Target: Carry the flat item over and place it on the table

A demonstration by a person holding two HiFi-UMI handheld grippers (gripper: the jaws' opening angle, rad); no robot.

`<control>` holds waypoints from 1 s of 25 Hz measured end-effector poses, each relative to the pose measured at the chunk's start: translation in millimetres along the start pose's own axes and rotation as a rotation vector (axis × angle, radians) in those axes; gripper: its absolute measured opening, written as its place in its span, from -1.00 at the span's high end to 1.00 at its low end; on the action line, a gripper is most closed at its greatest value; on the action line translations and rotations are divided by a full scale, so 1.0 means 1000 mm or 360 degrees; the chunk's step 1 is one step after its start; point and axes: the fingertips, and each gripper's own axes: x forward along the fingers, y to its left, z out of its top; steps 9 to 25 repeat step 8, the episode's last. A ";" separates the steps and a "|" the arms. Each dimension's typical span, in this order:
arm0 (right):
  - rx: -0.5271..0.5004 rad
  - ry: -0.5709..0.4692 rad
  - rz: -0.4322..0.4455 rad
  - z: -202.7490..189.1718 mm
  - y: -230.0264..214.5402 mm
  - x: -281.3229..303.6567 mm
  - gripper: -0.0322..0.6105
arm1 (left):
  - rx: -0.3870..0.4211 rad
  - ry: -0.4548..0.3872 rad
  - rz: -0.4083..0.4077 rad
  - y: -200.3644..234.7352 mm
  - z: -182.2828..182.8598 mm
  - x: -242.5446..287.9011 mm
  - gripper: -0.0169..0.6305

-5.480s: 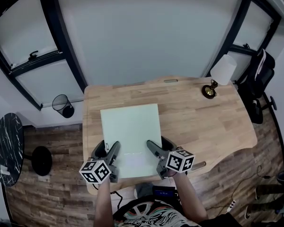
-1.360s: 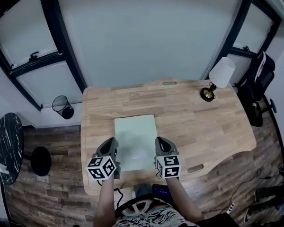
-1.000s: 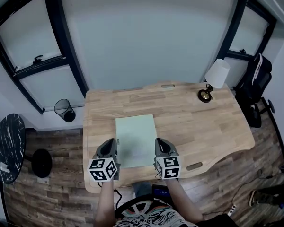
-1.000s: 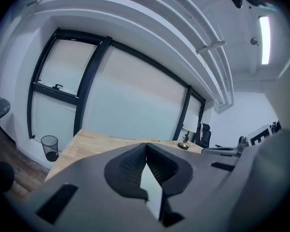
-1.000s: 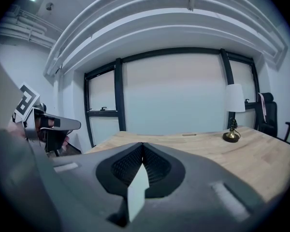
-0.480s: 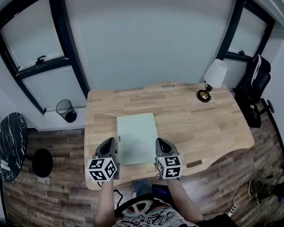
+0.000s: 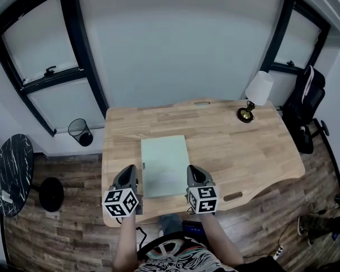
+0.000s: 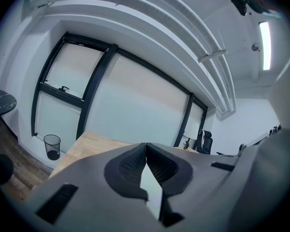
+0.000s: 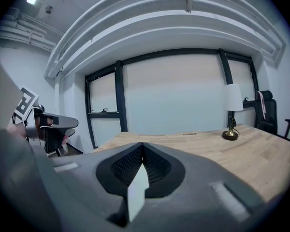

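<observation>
The flat item is a pale green board (image 7: 164, 164) lying flat on the wooden table (image 7: 243, 146), near its front left. My left gripper (image 7: 130, 170) hovers just off the board's left edge, and my right gripper (image 7: 194, 171) is at its right edge. Neither holds the board. In the left gripper view the jaws (image 8: 146, 145) meet tip to tip, with the table top (image 8: 92, 141) beyond them. The right gripper (image 9: 142, 145) is shut the same way over the table (image 9: 241, 151). A pale sliver shows in the gap under each pair of tips.
A lamp (image 7: 255, 95) with a white shade stands at the table's back right corner. A black mesh bin (image 7: 79, 132) sits on the floor by the window. A round dark marble side table (image 7: 8, 174) is at the left and a black chair (image 7: 306, 95) at the right.
Several seconds ago the board was raised close to the camera with both grippers on its near edge. Now it lies on the table with the grippers beside it. The last second shows almost no movement.
</observation>
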 end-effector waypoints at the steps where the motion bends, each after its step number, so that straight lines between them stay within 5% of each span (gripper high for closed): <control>1: 0.0000 0.0001 0.0000 0.000 0.000 0.000 0.88 | 0.0003 0.0004 0.0002 0.000 -0.001 0.000 0.92; 25: 0.0010 0.0009 -0.0006 -0.003 -0.006 0.002 0.88 | -0.0004 0.0020 -0.0013 -0.002 -0.005 0.006 0.92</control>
